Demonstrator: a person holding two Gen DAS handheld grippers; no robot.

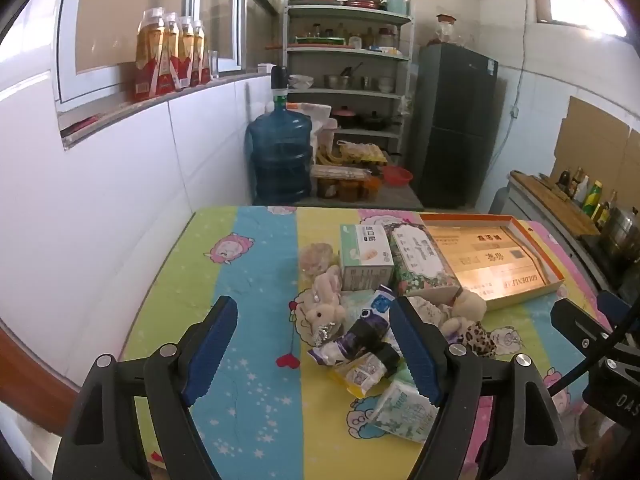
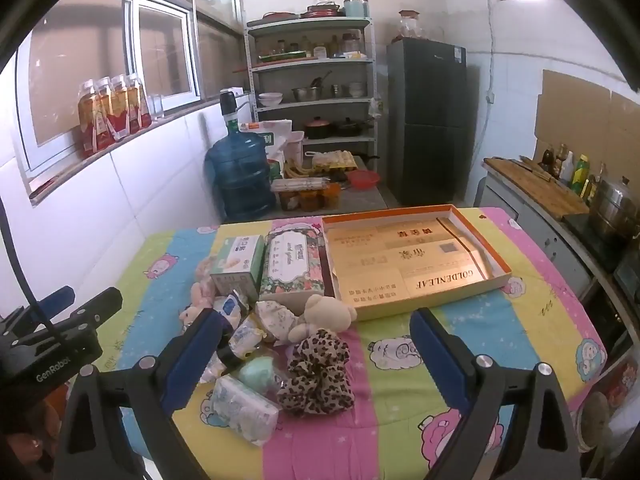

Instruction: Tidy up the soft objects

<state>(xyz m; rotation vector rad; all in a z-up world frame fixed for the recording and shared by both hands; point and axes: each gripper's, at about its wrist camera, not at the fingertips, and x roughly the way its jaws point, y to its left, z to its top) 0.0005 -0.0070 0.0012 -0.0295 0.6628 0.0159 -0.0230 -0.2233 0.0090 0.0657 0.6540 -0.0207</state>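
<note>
Your left gripper [image 1: 316, 344] and right gripper [image 2: 316, 354] both gape wide, gripping nothing. The soft pile [image 2: 280, 340] lies beside the tray [image 2: 496, 276]

White tiled walls [image 1: 120, 200], metal shelf [image 2: 312, 64], dark fridge [image 2: 428, 120], window [image 2: 100, 72]

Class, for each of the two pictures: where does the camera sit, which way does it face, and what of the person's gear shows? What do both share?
Left wrist: on the left gripper, facing down-forward at the pile's left side; open jaws, the right gripper at the edge.
Right wrist: on the right gripper, facing the leopard scrunchie; open jaws, left gripper at the edge.
Shared: the teddy bear, gold box, water jug.
</note>
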